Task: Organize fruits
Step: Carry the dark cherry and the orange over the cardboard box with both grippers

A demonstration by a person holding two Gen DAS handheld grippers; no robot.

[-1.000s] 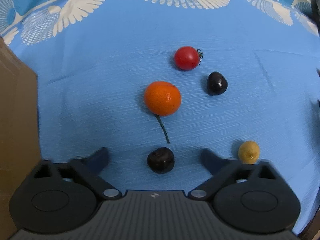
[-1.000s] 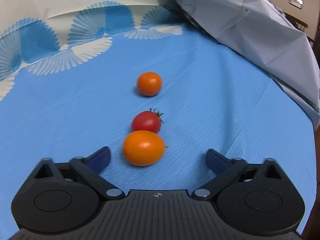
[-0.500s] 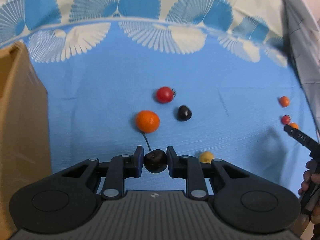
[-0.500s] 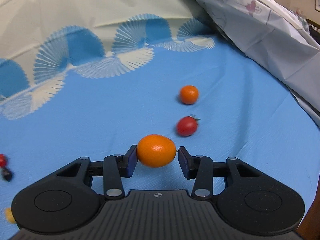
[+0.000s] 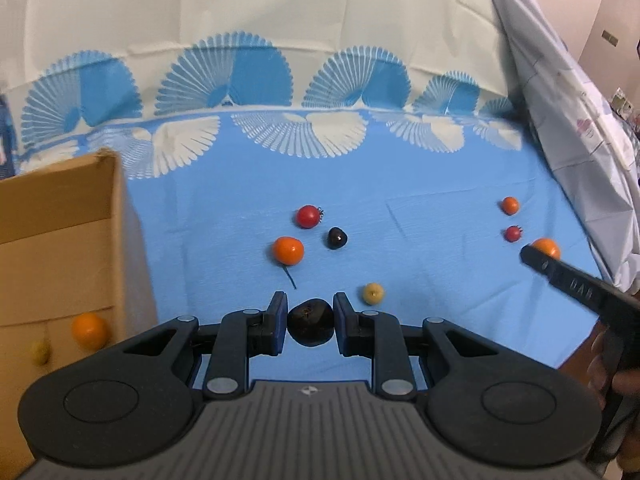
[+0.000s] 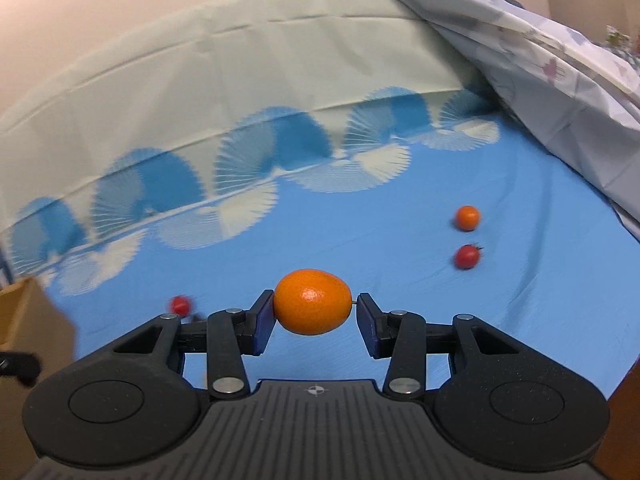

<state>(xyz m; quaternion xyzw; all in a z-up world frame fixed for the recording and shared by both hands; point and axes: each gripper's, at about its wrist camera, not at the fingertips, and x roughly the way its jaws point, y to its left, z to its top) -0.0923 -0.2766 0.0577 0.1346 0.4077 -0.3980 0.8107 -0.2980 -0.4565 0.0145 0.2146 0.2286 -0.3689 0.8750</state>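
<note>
My left gripper (image 5: 310, 322) is shut on a dark cherry (image 5: 310, 327) and holds it above the blue cloth. My right gripper (image 6: 313, 312) is shut on an orange kumquat (image 6: 312, 306), lifted off the cloth; it also shows at the right in the left wrist view (image 5: 546, 247). On the cloth lie a red tomato (image 5: 308, 216), an orange fruit (image 5: 288, 250), another dark cherry (image 5: 337, 237), a yellow fruit (image 5: 373, 293), a small orange fruit (image 5: 510, 205) and a small red tomato (image 5: 513, 233).
A cardboard box (image 5: 60, 240) stands at the left, with an orange fruit (image 5: 89, 330) and a yellow fruit (image 5: 40, 352) inside. A loose stem (image 5: 289, 277) lies on the cloth. A pale sheet (image 5: 560, 100) hangs along the right edge.
Both grippers closed on their fruits, the left on the dark cherry and the right on the kumquat, and then lifted away from the cloth. The right gripper has swung leftwards.
</note>
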